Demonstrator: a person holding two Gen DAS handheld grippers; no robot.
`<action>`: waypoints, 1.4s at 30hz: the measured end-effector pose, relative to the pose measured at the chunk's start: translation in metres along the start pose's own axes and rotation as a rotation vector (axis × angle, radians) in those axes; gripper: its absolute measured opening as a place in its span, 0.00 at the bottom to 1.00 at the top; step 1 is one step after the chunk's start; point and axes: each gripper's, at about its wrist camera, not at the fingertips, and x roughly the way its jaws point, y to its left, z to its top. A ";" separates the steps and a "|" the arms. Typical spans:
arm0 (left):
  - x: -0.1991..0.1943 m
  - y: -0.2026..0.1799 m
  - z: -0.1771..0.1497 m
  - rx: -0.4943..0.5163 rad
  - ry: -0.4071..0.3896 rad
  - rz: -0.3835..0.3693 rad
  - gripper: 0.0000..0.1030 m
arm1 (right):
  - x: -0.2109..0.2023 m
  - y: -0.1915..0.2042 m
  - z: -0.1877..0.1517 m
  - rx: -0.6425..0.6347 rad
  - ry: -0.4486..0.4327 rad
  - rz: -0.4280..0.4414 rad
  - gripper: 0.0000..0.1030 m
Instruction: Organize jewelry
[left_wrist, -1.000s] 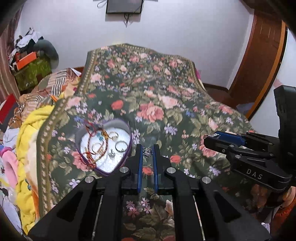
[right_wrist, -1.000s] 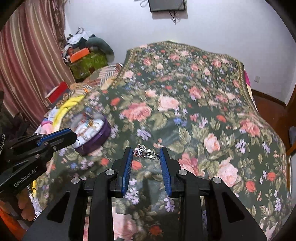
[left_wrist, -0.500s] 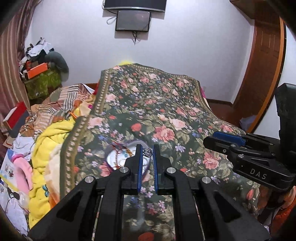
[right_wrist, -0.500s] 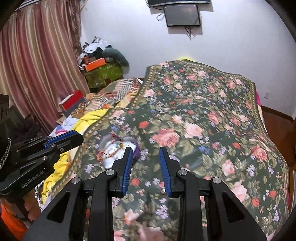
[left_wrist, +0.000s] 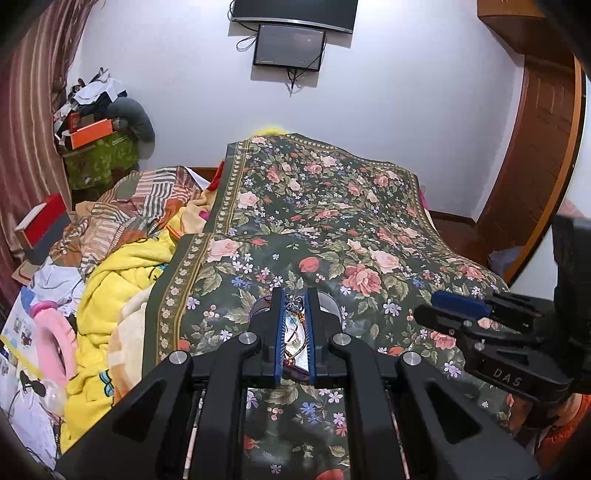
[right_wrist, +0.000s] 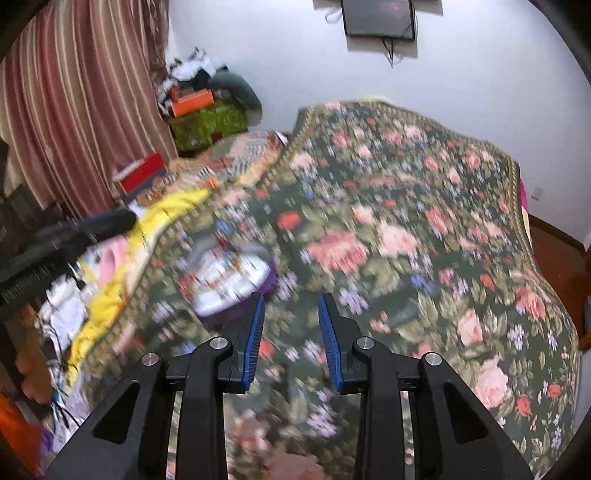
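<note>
Spread over the bed, a dark green floral bedcover (left_wrist: 332, 229) with pink roses and a pale patterned border; heaped just beside its left edge, a yellow blanket (left_wrist: 110, 288) and a striped quilt (left_wrist: 136, 206), with a pink ring (left_wrist: 55, 343) lower down. Mounted on the white wall (left_wrist: 406, 92), a dark screen (left_wrist: 289, 46) with a cable dangling below. Stacked in the far left corner by the striped curtain (right_wrist: 74, 92), an orange box (left_wrist: 92, 133) on a green box (left_wrist: 99, 158); at right, a wooden door (left_wrist: 535, 155).
</note>
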 end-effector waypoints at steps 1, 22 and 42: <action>0.001 0.000 -0.001 -0.003 0.003 -0.003 0.08 | 0.004 -0.004 -0.004 0.002 0.024 -0.009 0.32; 0.021 0.010 -0.020 -0.032 0.052 -0.021 0.08 | 0.059 -0.028 -0.038 0.034 0.200 -0.087 0.27; 0.018 0.015 -0.008 -0.044 0.031 -0.046 0.08 | 0.032 0.022 0.020 -0.007 0.003 0.057 0.27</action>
